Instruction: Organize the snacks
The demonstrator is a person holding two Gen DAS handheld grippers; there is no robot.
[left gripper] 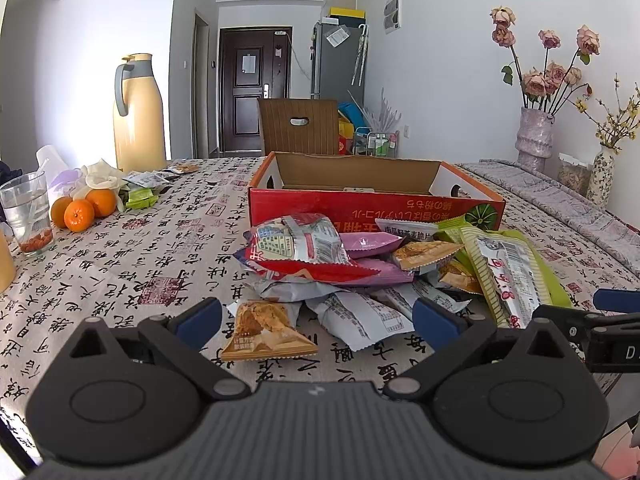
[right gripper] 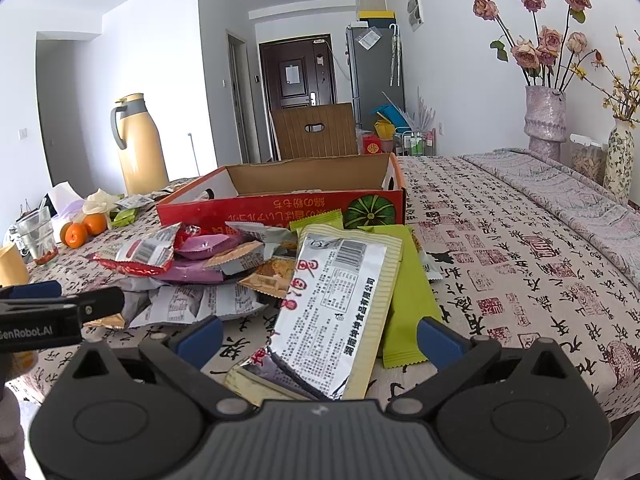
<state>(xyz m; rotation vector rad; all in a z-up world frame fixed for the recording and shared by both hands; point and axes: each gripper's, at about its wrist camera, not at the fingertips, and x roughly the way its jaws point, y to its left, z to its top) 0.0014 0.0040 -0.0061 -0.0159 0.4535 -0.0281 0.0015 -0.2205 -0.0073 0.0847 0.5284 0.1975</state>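
Note:
A pile of snack packets [left gripper: 360, 264] lies on the table in front of a red open cardboard box [left gripper: 372, 196]. My left gripper [left gripper: 316, 324] is open, its blue fingertips either side of a small tan snack packet [left gripper: 266, 334] at the pile's near edge. My right gripper [right gripper: 320, 340] is open around the near end of a long silver and cream packet [right gripper: 328, 312], which lies on a green packet [right gripper: 408, 300]. The box also shows in the right wrist view [right gripper: 280, 204]. The right gripper's side shows at the right of the left wrist view [left gripper: 608, 328].
The table wears a calligraphy-print cloth [left gripper: 140, 264]. At the left stand a yellow thermos jug [left gripper: 138, 116], oranges [left gripper: 80, 210] and a glass [left gripper: 26, 216]. Flower vases [right gripper: 546, 120] stand at the far right. A wooden chair [left gripper: 300, 126] stands behind the box.

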